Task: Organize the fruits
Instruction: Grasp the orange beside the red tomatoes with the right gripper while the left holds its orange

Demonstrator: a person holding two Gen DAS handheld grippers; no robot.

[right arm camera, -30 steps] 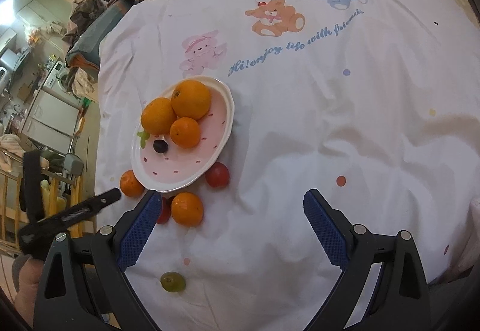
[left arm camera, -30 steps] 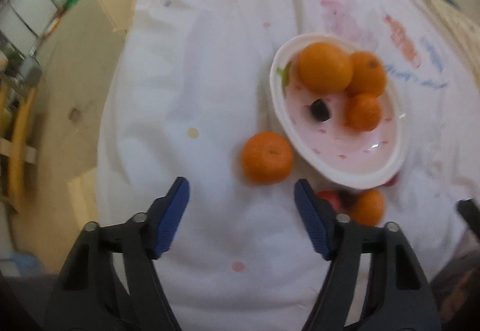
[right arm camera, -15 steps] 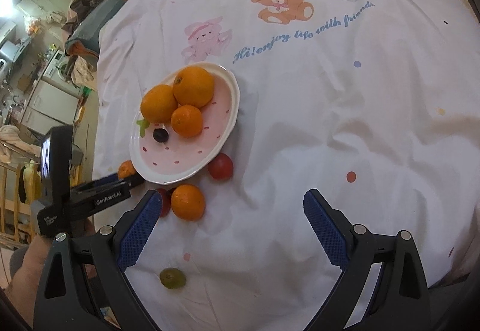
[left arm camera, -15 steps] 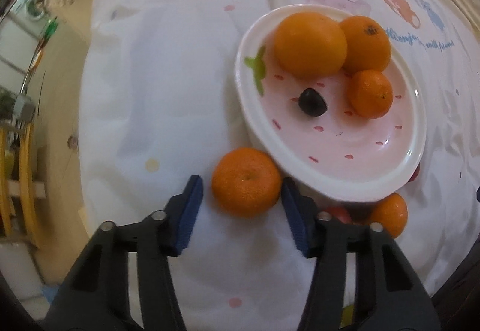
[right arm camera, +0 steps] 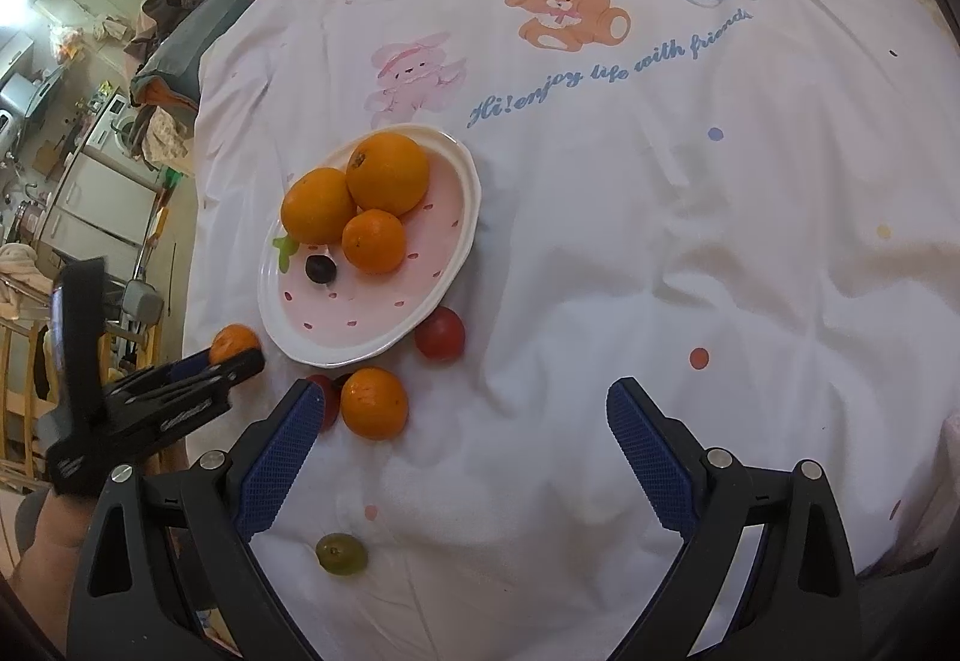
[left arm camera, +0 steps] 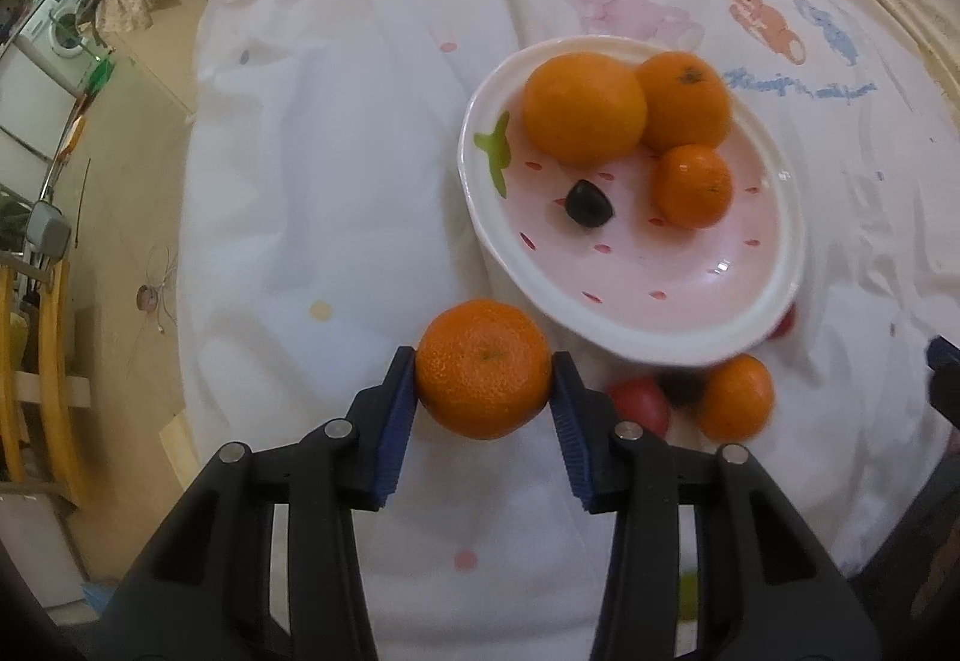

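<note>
Now my left gripper (left arm camera: 483, 388) pinches the mandarin (left arm camera: 483, 368) just beside the plate (left arm camera: 630, 337), right gripper (right arm camera: 462, 451) spread wide; I fear a slip off its round skin against that rim.

The left gripper (left arm camera: 483, 370) has its jaws closed on a mandarin (left arm camera: 483, 368) just beside the near rim of the plate (left arm camera: 774, 295); the rim blocks travel forward and to the right. On the bed sheet (right arm camera: 690, 241), a second mandarin (right arm camera: 374, 402), two tomatoes (right arm camera: 440, 333) and a dark fruit crowd the plate's near edge. Three oranges (right arm camera: 387, 173) and a dark grape (right arm camera: 320, 268) fill the far half of the plate; its near half is bare. The right gripper (right arm camera: 459, 454) stands wide open over bare sheet, a green grape (right arm camera: 341, 553) just beside its left jaw. The sheet to the right lies unobstructed.
</note>
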